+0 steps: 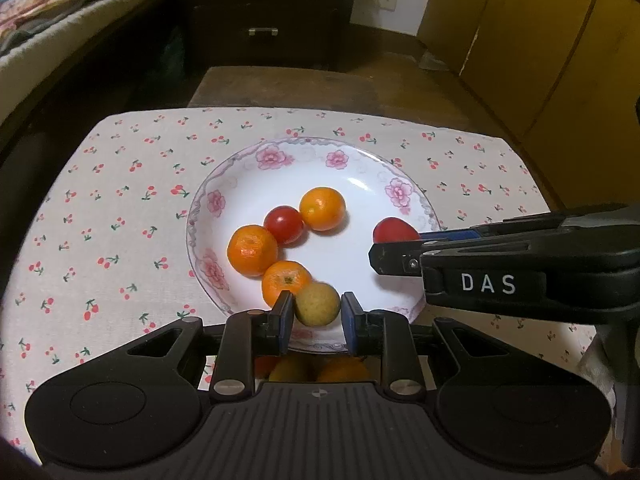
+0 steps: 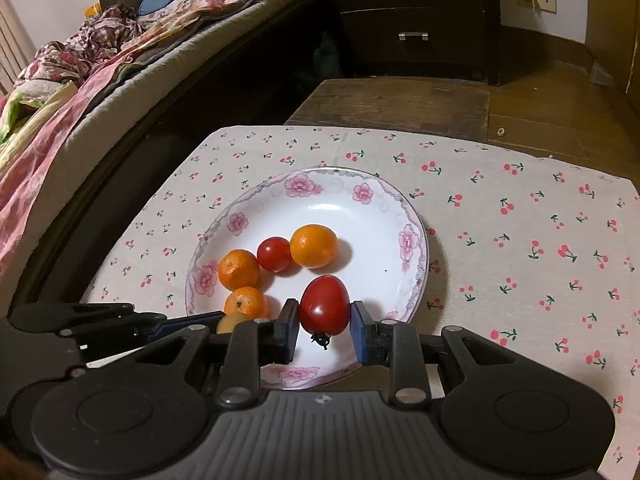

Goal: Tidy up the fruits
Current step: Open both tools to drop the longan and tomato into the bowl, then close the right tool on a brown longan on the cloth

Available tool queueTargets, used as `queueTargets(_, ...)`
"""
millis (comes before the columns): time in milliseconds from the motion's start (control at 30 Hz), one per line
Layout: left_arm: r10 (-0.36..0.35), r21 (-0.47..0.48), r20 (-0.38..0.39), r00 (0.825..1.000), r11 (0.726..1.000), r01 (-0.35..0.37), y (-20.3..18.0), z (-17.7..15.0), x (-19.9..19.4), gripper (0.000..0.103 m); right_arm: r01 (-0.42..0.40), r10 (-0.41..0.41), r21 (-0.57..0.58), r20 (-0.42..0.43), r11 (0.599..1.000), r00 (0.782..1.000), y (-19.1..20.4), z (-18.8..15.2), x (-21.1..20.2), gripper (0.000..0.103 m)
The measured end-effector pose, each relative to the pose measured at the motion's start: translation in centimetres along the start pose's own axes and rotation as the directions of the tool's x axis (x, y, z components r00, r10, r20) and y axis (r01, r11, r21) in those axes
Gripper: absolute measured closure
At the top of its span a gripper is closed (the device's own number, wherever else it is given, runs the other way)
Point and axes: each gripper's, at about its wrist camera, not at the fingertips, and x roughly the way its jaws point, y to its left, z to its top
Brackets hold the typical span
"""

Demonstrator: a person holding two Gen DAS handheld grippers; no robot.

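From the left wrist view, the left gripper [image 1: 317, 312] is clamped on a small yellow-green fruit [image 1: 318, 304] over the near rim of the plate [image 1: 308, 148]. It should be lowered slowly before release, beside the mandarins.

From the right wrist view, the right gripper [image 2: 325, 326] is clamped on a red tomato [image 2: 324, 305] above the plate; I would set it down gently so nothing rolls.

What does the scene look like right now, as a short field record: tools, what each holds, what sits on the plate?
left tool: shut on the yellow-brown fruit, over the plate's near edge
right tool: shut on the large tomato, above the plate
plate: white, pink flower rim, on the cherry-print cloth
loose on plate: three oranges and a small tomato
fruit on the cloth: none visible
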Motion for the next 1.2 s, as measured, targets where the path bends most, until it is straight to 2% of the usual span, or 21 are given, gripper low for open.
queueTargets(500, -0.001, -0.018, 0.034, 0.999, 1.000, 0.001, 0.2, 0.5, -1.0, 0.068, 0.006, -0.007, 0.011, 0.035, 1.000, 0.999, 0.0, 0.3, -1.0, 0.074)
queueTargets(833, -0.002, -0.036, 0.050, 0.999, 0.999, 0.004, 1.3, -0.6, -3.2, 0.064, 0.007, -0.007, -0.014, 0.042, 1.000, 0.999, 1.2, -0.8, -2.8, 0.074)
queueTargets(1200, 0.009, -0.074, 0.043, 0.999, 0.997, -0.006, 2.7, -2.8, -5.2, 0.051, -0.001, 0.001, -0.036, 0.003, 0.999, 1.000, 2.9, -4.1, -4.4, 0.075)
